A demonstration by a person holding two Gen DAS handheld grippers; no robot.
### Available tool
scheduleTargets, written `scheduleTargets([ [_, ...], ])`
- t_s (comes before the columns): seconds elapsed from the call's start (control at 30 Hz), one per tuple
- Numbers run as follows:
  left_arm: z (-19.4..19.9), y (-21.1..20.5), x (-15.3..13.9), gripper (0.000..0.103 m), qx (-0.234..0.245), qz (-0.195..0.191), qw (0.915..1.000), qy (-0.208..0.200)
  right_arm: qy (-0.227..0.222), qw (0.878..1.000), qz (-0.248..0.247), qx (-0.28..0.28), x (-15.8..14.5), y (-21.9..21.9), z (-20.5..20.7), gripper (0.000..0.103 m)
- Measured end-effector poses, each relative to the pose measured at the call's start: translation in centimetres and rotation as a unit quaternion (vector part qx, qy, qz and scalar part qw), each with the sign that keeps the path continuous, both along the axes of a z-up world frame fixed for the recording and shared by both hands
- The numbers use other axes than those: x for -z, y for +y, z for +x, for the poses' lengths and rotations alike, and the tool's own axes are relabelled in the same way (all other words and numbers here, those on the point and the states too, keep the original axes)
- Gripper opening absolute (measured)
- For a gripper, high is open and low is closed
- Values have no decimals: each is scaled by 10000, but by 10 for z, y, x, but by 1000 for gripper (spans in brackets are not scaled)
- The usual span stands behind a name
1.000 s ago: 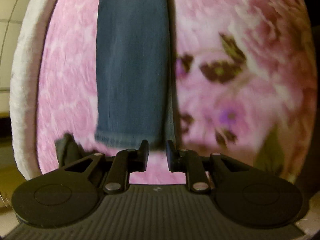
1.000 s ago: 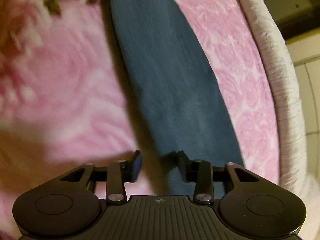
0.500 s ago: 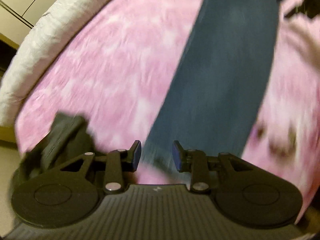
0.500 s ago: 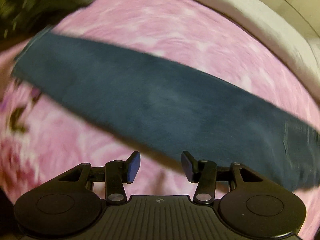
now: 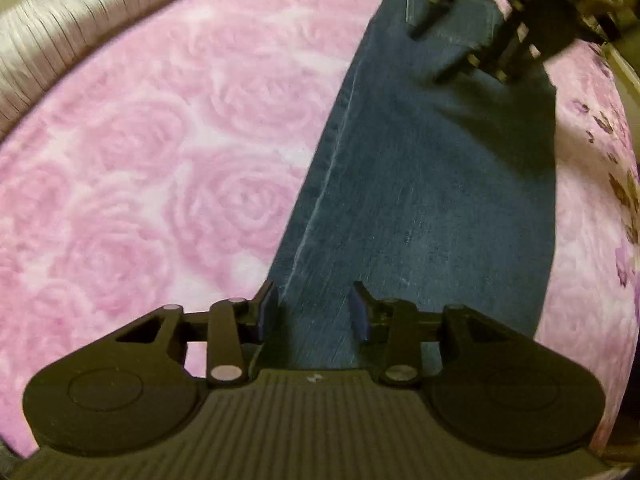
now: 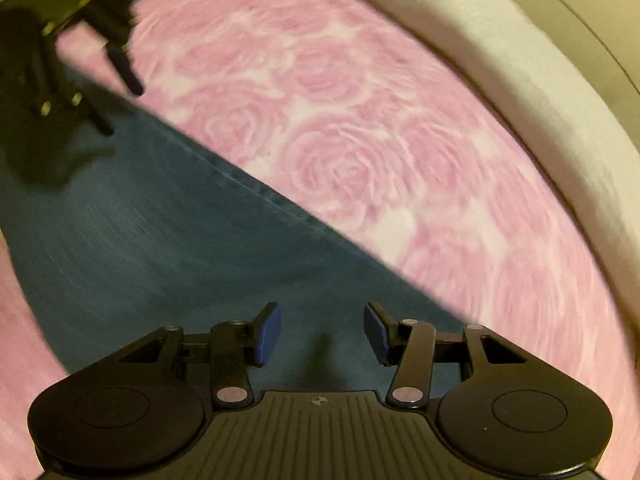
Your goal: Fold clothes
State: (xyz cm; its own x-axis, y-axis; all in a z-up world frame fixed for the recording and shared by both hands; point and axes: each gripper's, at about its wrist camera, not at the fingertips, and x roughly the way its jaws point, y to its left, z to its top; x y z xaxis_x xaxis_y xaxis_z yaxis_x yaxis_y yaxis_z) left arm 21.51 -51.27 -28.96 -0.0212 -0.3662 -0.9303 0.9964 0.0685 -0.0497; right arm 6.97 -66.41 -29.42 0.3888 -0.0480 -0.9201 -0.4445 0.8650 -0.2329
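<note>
Dark blue jeans (image 5: 432, 200), folded lengthwise into a long strip, lie flat on a pink rose-patterned blanket (image 5: 160, 160). My left gripper (image 5: 314, 304) hovers just above the strip near its seamed long edge. Its jaws stand apart with only the cloth below showing between them. At the far end of the strip my right gripper (image 5: 436, 54) hangs over the denim. In the right wrist view the jeans (image 6: 160, 248) run across the lower left. There my right gripper (image 6: 322, 320) is open over them and grips nothing. The left gripper (image 6: 120, 110) shows blurred at the upper left.
A white quilted bed edge (image 5: 60, 32) curves along the blanket's far side, seen also in the right wrist view as a pale border (image 6: 500, 60). Beyond the jeans the blanket carries a darker flower print (image 5: 624, 192). Pink blanket (image 6: 360, 140) spreads beside the strip.
Both grippers have swung sideways along the jeans and rolled, so the strip now lies slanted in each view. Both pairs of jaws stand wider than a second ago. The jeans lie unmoved.
</note>
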Motion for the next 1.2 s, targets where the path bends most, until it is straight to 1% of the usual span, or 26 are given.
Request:
scheduleTargets([
  [0.1,1,-3,9,28,7,152,9999,11,310,9957,-108,-865,19,-19,26,50],
  [0.17,-2,-1,9,25,-5,204,9998,-67,536,9901,-142,-1291,33,-29,39,50],
  [0.23,-6,1,8,13,11,289,9995,-124,670,9850,-152,-1582,41,-37,48,50],
  [0.3,-11,3,9,7,33,382,9991,-171,800,9798,-133,-1827,47,-44,56,50],
  [0.37,-14,5,10,3,47,412,9989,-238,911,9781,3,-1872,49,-51,59,48],
  [0.4,-16,6,11,1,52,418,9987,-275,956,9782,77,-1842,48,-54,59,35],
  [0.43,-16,7,9,0,21,396,9988,-301,990,9788,138,-1789,48,-57,60,25],
  [0.47,-14,8,5,0,-39,352,9989,-320,996,9801,134,-1711,45,-60,60,5],
  [0.6,-1,15,-4,0,-468,168,9983,-305,871,9832,181,-1591,29,-65,63,5],
  [0.67,2,11,5,0,-546,273,9979,-196,794,9848,211,-1533,23,-67,64,5],
  [0.7,3,9,10,0,-571,341,9977,-134,799,9850,213,-1512,23,-67,65,5],
  [0.77,3,6,16,1,-521,432,9976,-140,886,9851,140,-1469,35,-63,67,5],
  [0.8,2,4,17,2,-481,471,9976,-161,874,9858,105,-1429,40,-62,68,8],
  [0.83,2,4,18,3,-488,477,9975,-161,768,9880,78,-1337,39,-62,66,11],
  [0.9,5,9,14,5,-633,425,9970,-156,476,9935,24,-1030,34,-66,60,30],
  [0.97,7,15,10,7,-819,424,9954,-266,189,9984,129,-512,22,-80,49,37],
  [1.0,7,18,8,8,-935,443,9940,-344,66,9995,245,-181,16,-90,42,39],
  [1.07,8,25,0,7,-1128,411,9917,-460,-105,9974,484,517,7,-112,28,40],
  [1.13,4,25,-7,8,-1155,283,9919,-442,-92,9899,622,1273,8,-139,16,40],
  [1.2,-3,21,-12,9,-1090,182,9931,-383,-17,9782,811,1912,17,-166,13,40],
])
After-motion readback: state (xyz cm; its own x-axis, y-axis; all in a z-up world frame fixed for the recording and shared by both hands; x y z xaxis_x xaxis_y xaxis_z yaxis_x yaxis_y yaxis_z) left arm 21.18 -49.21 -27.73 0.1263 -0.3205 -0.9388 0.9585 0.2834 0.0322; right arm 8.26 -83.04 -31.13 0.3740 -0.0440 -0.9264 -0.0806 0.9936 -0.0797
